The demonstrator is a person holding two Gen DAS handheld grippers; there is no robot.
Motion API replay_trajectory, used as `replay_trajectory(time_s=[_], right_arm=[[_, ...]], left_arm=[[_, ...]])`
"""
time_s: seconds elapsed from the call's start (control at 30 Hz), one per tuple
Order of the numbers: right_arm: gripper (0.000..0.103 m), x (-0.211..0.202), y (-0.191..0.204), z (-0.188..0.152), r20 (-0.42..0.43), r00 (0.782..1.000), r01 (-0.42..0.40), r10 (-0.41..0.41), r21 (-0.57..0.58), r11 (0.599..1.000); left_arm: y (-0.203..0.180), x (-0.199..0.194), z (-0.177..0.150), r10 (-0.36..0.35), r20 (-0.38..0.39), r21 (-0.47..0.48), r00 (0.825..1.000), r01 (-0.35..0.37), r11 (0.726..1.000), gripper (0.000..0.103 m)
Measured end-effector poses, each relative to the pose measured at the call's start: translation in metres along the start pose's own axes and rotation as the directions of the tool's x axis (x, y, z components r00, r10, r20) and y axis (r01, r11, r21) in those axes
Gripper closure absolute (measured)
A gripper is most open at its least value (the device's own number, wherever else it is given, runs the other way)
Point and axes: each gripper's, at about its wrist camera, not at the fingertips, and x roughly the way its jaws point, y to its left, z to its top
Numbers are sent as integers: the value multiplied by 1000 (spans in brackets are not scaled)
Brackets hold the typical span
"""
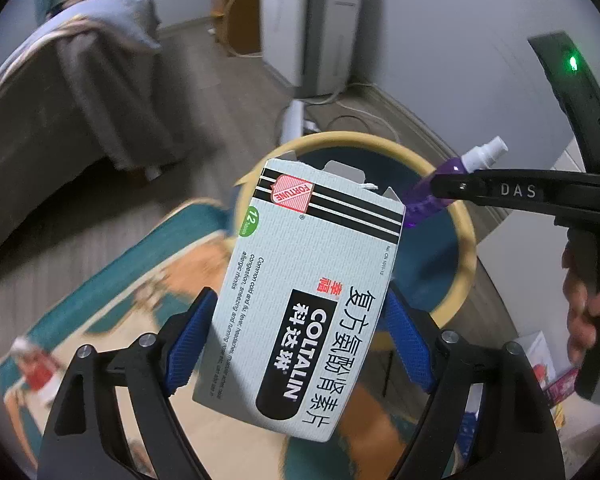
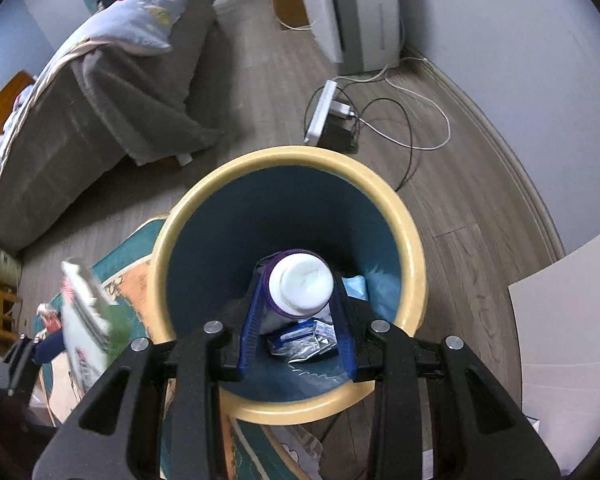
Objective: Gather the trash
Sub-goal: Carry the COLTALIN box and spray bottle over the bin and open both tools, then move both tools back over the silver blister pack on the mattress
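My left gripper (image 1: 298,336) is shut on a pale medicine box (image 1: 308,292) printed "COLTALIN", its blue pads (image 1: 192,344) pressing both sides. The box hangs near the rim of a round bin (image 1: 466,248), teal inside with a cream rim. My right gripper (image 2: 298,320) is shut on a purple spray bottle (image 2: 300,284) with a white cap, directly above the open bin (image 2: 414,256). In the left wrist view that bottle (image 1: 432,196) sticks out of the right gripper's black fingers (image 1: 500,190) over the bin. Wrappers (image 2: 306,340) and blue trash lie in the bin's bottom.
A grey-covered bed (image 2: 100,100) stands left of the bin on the wood floor. A white appliance (image 2: 348,12), power strip (image 2: 320,112) and cables lie behind. A patterned rug (image 1: 112,292) holds a red-and-white item (image 1: 38,368). A white board (image 2: 572,328) is at right.
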Motion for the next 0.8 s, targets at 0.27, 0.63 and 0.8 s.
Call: replay_trajectory(time_s=[0.27, 0.63, 0.8], right_arm=[[54, 1, -9, 5, 9, 1000, -19, 18, 42, 999], [27, -7, 51, -6, 20, 999, -49, 51, -91, 995], [17, -9, 117, -26, 18, 995, -91, 98, -240, 967]], left_arm=[[-14, -4, 23, 10, 80, 38, 997, -13, 999, 8], [62, -64, -20, 118, 90, -70, 989, -112, 991, 8], [112, -94, -67, 207, 38, -133, 978, -200, 971, 7]])
